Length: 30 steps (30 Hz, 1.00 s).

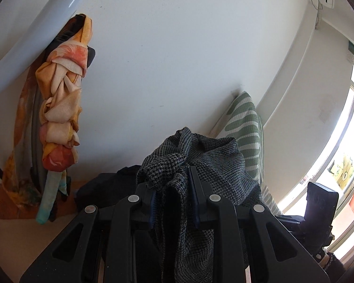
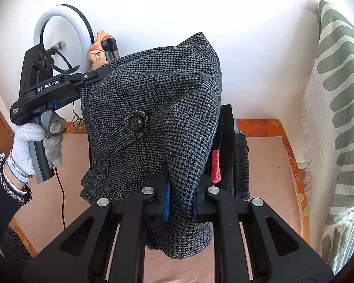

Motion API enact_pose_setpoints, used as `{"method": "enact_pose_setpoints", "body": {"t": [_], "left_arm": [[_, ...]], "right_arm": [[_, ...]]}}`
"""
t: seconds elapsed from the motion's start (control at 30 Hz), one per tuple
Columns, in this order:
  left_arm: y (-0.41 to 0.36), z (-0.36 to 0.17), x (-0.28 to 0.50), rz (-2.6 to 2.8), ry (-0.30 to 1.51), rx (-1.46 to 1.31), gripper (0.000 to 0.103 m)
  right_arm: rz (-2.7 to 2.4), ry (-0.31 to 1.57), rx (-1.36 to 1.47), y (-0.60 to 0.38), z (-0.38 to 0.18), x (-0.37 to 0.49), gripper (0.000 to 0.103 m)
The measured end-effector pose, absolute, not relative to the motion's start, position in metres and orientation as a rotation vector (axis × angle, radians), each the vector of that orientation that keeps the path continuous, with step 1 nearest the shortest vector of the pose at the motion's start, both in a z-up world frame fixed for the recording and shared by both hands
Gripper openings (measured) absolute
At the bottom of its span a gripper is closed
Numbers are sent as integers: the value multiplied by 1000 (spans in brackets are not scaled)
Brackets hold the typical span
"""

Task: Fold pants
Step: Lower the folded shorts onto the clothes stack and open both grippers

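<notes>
The pants are dark grey houndstooth fabric with a black button on a pocket flap. They hang in the air, held up between both grippers. My right gripper is shut on one bunched edge of them. My left gripper is shut on another bunch of the same fabric. In the right wrist view the left gripper grips the upper left edge of the pants, held by a gloved hand. The lower part of the pants hangs out of view.
A stack of folded dark clothes lies on the pink mat behind the pants. A green-striped cushion stands at the right against the wall. A ring light and a knotted orange cloth are at the left.
</notes>
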<state>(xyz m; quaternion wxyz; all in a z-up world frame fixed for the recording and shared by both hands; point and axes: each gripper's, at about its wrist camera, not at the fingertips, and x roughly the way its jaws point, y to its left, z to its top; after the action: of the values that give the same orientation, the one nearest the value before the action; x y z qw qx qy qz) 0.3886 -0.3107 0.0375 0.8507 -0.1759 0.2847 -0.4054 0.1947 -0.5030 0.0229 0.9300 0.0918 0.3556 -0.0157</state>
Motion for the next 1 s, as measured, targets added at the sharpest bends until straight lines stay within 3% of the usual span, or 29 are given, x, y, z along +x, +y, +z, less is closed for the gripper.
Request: {"method": "enact_pose_setpoints", "body": {"t": [0.4,0.5,0.67,0.73,0.87,1.0], "left_arm": [[-344,2,413,-738,661,-208,21],[-356,0,417,-689,670,-152,25],[-370,-3,421,-620,685,-68,29],[-374,-3,423,-597,700,-41,32],[-373,-4,423,-595,713,-44,36],[-371,-4,425,-606,735,-58,48]], "right_arm": [[-68,798,216,-528,-20,221,18],[-94,812,228,-533,-25,222,27],[-143,830,215,-535,-28,218,55],[-159,830,213,-535,-27,216,60],[-170,832,206,-535,-28,211,62],[-190,841,177,-531,-28,209,67]]}}
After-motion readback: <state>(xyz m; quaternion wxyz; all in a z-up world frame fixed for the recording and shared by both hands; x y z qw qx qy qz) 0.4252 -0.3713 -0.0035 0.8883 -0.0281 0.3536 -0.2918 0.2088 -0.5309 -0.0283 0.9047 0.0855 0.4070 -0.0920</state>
